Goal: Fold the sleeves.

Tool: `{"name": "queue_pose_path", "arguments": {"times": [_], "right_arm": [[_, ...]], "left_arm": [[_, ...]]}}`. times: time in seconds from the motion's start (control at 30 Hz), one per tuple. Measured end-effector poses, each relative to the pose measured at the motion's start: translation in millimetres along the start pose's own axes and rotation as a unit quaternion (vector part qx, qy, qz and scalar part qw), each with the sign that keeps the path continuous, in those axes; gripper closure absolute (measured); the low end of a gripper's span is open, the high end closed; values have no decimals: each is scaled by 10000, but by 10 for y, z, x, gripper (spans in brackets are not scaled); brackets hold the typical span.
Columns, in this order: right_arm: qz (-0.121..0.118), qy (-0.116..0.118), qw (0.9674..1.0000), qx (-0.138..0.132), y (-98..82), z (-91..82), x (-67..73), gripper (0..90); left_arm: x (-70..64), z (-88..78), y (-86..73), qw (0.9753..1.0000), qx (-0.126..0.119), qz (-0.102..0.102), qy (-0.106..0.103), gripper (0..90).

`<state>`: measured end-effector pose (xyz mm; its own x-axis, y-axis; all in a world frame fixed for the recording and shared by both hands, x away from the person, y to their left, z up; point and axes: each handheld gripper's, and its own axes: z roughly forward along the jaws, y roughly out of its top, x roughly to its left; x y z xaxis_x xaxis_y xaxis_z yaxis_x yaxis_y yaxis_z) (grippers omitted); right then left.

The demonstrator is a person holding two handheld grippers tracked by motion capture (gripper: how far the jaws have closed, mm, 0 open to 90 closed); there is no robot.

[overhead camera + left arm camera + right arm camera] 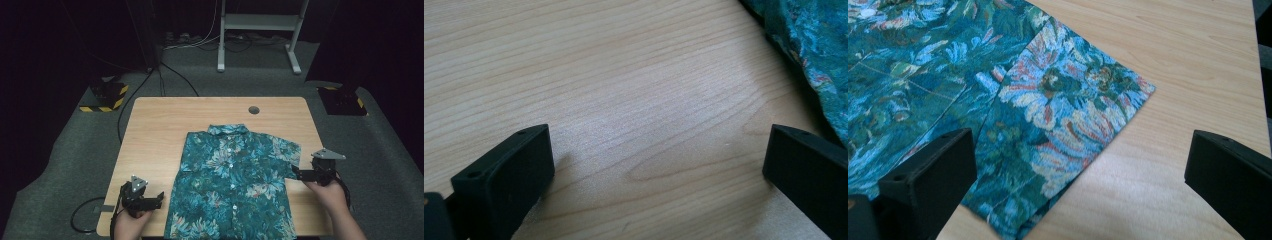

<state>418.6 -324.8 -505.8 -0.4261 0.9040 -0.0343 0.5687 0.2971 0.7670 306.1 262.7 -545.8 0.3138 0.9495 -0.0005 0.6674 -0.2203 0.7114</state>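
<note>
A teal floral short-sleeved shirt (232, 185) lies flat on the wooden table (165, 120), collar toward the far side, buttons up the front. My left gripper (159, 199) is open near the table's front left, just left of the shirt's lower hem; in the left gripper view bare wood lies between its jaws (659, 165) and the shirt's edge (814, 45) shows at the upper right. My right gripper (296, 173) stands open by the shirt's right sleeve (287, 152). In the right gripper view the sleeve (1068, 110) lies flat between and ahead of the jaws (1080, 170).
A small round grommet hole (254, 109) sits near the table's far edge. Grey carpet surrounds the table, with a white frame (260, 30) beyond it and yellow-black striped bases (105, 97) at the left and right (345, 100). A cable (85, 215) loops on the floor at the left.
</note>
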Motion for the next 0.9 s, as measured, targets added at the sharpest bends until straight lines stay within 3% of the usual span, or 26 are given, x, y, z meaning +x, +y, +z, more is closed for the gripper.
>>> {"name": "queue_pose_path", "arguments": {"times": [0.3, 0.67, 0.9], "right_arm": [[-68, -101, 9999, 5, 84, 182, -26, 2], [237, -20, 9997, 94, 125, 411, -129, 5], [386, -32, 9993, 10, 145, 518, -216, 58]], "left_arm": [[-1, 1, 0, 10000, -10, -13, -2, 4], [0, 0, 0, 10000, -1, -1, -2, 4], [-1, 2, 0, 10000, -11, -11, -2, 4]]}}
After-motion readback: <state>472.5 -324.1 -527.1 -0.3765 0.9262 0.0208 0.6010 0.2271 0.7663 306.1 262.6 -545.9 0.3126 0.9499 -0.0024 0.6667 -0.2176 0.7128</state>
